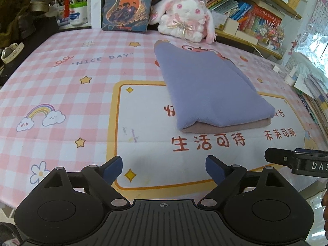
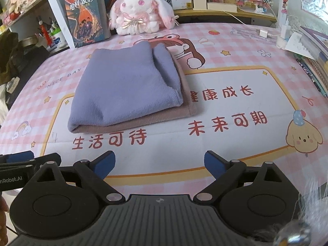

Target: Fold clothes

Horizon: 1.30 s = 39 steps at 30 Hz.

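A folded garment (image 1: 207, 88) (image 2: 127, 86), lilac outside with a dusty-pink layer showing underneath, lies flat on the table with the pink checked cloth (image 1: 61, 94) (image 2: 235, 139). My left gripper (image 1: 164, 169) is open near the table's front edge, well short of the garment, with nothing between its blue-padded fingers. My right gripper (image 2: 158, 164) is open too, also at the front edge and apart from the garment. Each gripper's body shows at the edge of the other's view.
At the back stand a plush rabbit (image 1: 184, 20) (image 2: 139, 14) and an upright book (image 1: 127, 4) (image 2: 86, 18). Shelves of books run along the back and right. A white charger and cable (image 2: 263, 33) lie at the far right, a watch (image 1: 10, 52) at the left.
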Each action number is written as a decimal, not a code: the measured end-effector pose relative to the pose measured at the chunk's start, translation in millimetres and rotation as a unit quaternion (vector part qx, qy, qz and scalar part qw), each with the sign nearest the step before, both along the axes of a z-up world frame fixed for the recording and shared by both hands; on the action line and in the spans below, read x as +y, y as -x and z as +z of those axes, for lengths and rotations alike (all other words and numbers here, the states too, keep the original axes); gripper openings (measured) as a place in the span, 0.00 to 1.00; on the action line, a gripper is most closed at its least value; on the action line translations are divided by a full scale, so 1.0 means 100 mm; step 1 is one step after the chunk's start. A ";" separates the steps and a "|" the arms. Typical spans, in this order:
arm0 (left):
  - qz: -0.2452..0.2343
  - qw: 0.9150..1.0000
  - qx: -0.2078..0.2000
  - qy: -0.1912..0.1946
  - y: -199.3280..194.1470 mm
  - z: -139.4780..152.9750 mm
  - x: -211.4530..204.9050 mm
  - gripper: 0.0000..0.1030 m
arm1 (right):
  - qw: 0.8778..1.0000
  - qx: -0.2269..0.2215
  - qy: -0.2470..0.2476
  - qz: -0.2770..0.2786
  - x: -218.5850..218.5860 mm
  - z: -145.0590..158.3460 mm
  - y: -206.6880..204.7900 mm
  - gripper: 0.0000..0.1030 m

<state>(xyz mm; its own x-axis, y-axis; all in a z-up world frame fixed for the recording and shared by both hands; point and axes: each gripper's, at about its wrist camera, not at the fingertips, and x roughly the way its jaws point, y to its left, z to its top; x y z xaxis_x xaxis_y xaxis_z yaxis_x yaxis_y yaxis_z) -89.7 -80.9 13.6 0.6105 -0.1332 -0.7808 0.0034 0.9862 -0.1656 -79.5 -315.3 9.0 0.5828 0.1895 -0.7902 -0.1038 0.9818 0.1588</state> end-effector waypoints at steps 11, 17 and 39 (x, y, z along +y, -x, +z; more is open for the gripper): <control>-0.008 1.000 0.007 0.013 -0.04 -0.05 0.01 0.88 | 1.000 0.004 0.018 -0.012 -0.01 0.02 0.02 0.92; 0.011 0.999 -0.001 0.044 -0.12 -0.01 0.12 0.88 | 1.000 -0.002 0.014 -0.019 -0.04 0.06 0.00 0.92; 0.092 0.981 -0.018 0.170 -0.75 0.07 0.38 0.88 | 0.991 -0.008 -0.111 -0.070 -0.66 0.17 -0.74 0.92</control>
